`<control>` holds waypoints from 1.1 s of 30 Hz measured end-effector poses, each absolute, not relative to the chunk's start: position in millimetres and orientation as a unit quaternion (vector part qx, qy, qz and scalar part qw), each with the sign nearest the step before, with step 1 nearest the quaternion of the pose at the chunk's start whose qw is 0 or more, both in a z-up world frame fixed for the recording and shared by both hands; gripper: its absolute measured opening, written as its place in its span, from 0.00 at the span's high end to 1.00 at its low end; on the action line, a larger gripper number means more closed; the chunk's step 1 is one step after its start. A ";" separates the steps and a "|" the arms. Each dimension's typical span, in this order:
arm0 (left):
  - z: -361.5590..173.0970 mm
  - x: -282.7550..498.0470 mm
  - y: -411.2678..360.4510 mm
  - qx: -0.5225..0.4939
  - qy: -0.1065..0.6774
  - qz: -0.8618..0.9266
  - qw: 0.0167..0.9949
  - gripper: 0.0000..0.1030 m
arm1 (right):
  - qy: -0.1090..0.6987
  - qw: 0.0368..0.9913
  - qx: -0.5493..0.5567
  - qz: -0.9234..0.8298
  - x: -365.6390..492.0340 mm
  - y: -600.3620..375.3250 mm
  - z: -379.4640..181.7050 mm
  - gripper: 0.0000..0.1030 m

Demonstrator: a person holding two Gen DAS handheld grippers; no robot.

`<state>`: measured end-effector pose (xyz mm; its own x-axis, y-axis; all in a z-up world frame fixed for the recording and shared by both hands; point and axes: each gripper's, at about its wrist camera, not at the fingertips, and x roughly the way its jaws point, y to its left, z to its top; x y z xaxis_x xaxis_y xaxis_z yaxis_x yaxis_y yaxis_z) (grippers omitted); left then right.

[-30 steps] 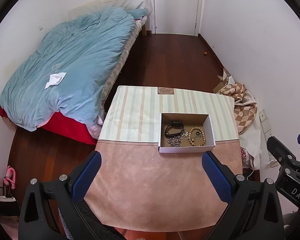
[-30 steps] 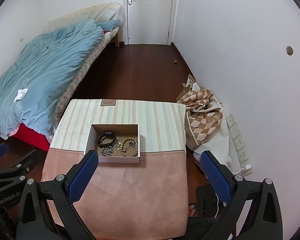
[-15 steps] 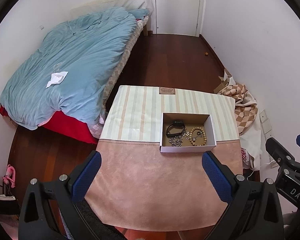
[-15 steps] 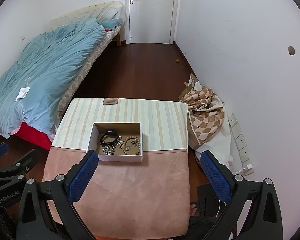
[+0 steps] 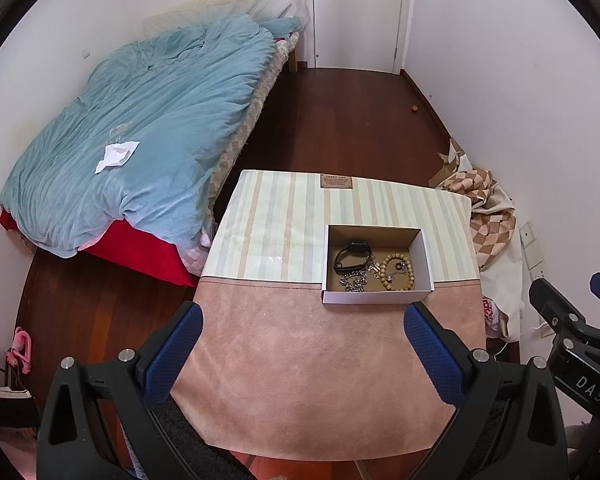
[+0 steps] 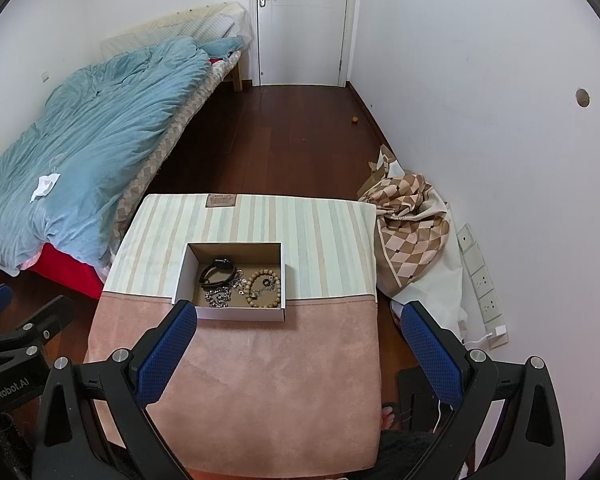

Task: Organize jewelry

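Note:
A small open cardboard box (image 5: 426, 258) sits on the table (image 5: 300, 360), which has a pink and striped cloth. Inside lie a black wristband (image 5: 351, 255), a silver chain (image 5: 355, 282) and a wooden bead bracelet (image 5: 398, 272). The box (image 6: 186, 276) also shows in the right wrist view with the wristband (image 6: 217, 270), chain (image 6: 219, 296) and bead bracelet (image 6: 264, 288). My left gripper (image 5: 302, 354) is open and empty, high above the table's near half. My right gripper (image 6: 296, 354) is open and empty, likewise above and short of the box.
A bed with a blue duvet (image 5: 140, 152) stands left of the table. A checkered cloth heap (image 6: 410, 228) lies on the floor at the right by the wall with sockets (image 6: 480, 276). A white door (image 6: 304, 20) is at the far end.
Both views have shifted slightly; the box and table sit a little lower and further right in frame. Both grippers stay open. The jewelry has not moved.

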<state>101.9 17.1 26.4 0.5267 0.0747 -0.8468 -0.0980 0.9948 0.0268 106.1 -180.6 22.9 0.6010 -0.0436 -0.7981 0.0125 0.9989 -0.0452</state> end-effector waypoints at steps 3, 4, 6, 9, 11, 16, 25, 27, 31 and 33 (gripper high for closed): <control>26.6 101.7 16.9 -0.012 0.484 0.049 0.873 0.00 | 0.448 0.894 -0.018 -0.017 104.4 -180.3 21.8 0.00; 26.7 101.7 16.7 -0.012 0.484 0.049 0.874 0.00 | 0.447 0.894 -0.017 -0.017 103.8 -180.3 21.9 0.00; 26.5 101.9 16.7 -0.013 0.484 0.049 0.874 0.00 | 0.448 0.894 -0.018 -0.016 104.3 -181.1 21.2 0.00; 26.7 101.1 15.7 -0.012 0.484 0.049 0.873 0.00 | 0.447 0.894 -0.019 -0.017 104.5 -181.6 20.8 0.00; 26.6 100.6 15.5 -0.012 0.484 0.049 0.873 0.00 | 0.447 0.894 -0.019 -0.017 104.4 -181.2 20.4 0.00; 26.7 99.3 14.6 -0.013 0.484 0.047 0.874 0.00 | 0.448 0.894 -0.019 -0.018 104.3 -180.9 20.7 0.00; 28.9 97.6 12.5 -0.013 0.482 0.047 0.875 0.00 | 0.445 0.895 -0.019 -0.017 104.9 -183.7 21.5 0.00; 29.0 97.9 13.3 -0.012 0.482 0.047 0.875 0.00 | 0.445 0.895 -0.020 -0.018 104.6 -183.4 22.0 0.00; 30.5 97.9 12.9 -0.013 0.482 0.046 0.875 0.00 | 0.444 0.895 -0.020 -0.018 104.5 -183.1 22.5 0.00; 29.8 98.6 12.9 -0.013 0.481 0.046 0.875 0.00 | 0.445 0.895 -0.019 -0.017 104.6 -183.1 22.4 0.00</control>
